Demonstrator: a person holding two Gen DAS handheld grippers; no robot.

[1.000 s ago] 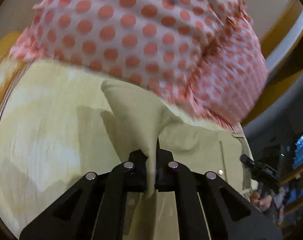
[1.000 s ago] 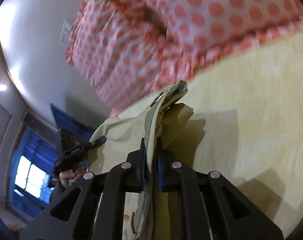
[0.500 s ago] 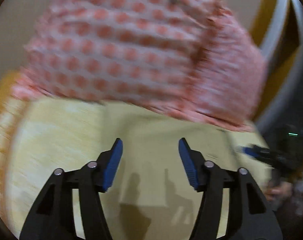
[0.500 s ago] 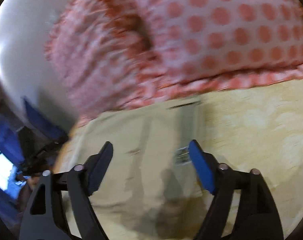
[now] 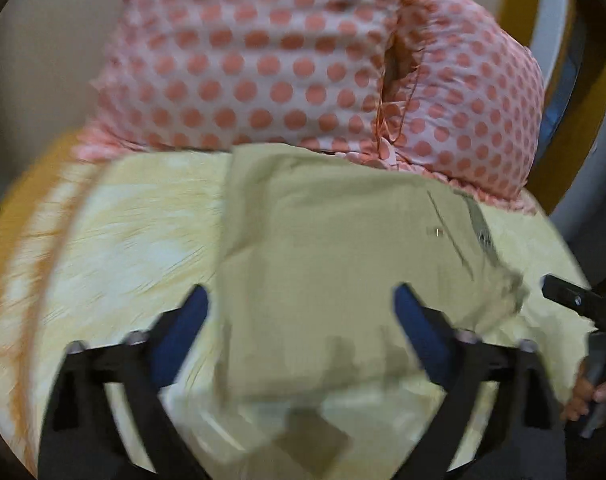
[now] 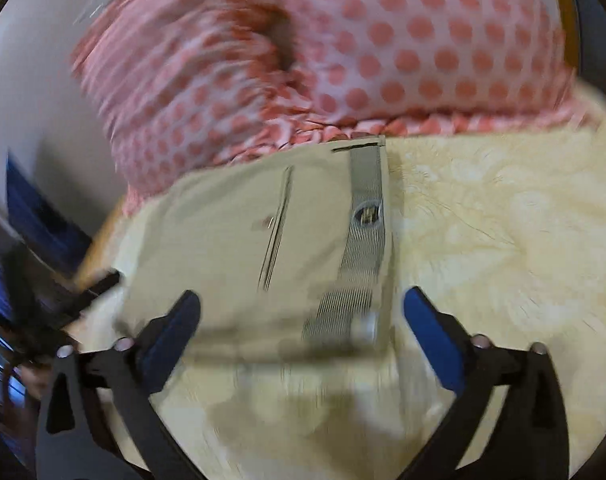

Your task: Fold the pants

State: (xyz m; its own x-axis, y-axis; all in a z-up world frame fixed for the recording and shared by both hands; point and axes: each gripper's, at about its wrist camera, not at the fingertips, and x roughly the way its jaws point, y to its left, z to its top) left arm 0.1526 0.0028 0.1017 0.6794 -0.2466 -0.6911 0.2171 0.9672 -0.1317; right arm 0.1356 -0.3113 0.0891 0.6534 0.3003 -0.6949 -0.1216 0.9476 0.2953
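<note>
A second before, each gripper had a fold of the khaki cloth pinched between its pads; by this moment both had let go and drawn back. The left gripper (image 5: 299, 312) hung over the bed with its jaws spread wide, nothing between the blue pads (image 5: 417, 330). The right gripper (image 6: 301, 316) hung the same way, jaws wide apart and empty, its fingers pointing toward the pillows.

The pants (image 5: 335, 264) lay folded into a flat, roughly square packet on the yellow bedspread (image 5: 115, 240), their far edge up against the pink polka-dot pillows (image 5: 263, 60). In the right wrist view the striped inner waistband (image 6: 363, 240) ran along the packet's right-hand side. The cloth sat just ahead of both sets of fingers, apart from the pads. Both views were blurred.
</note>
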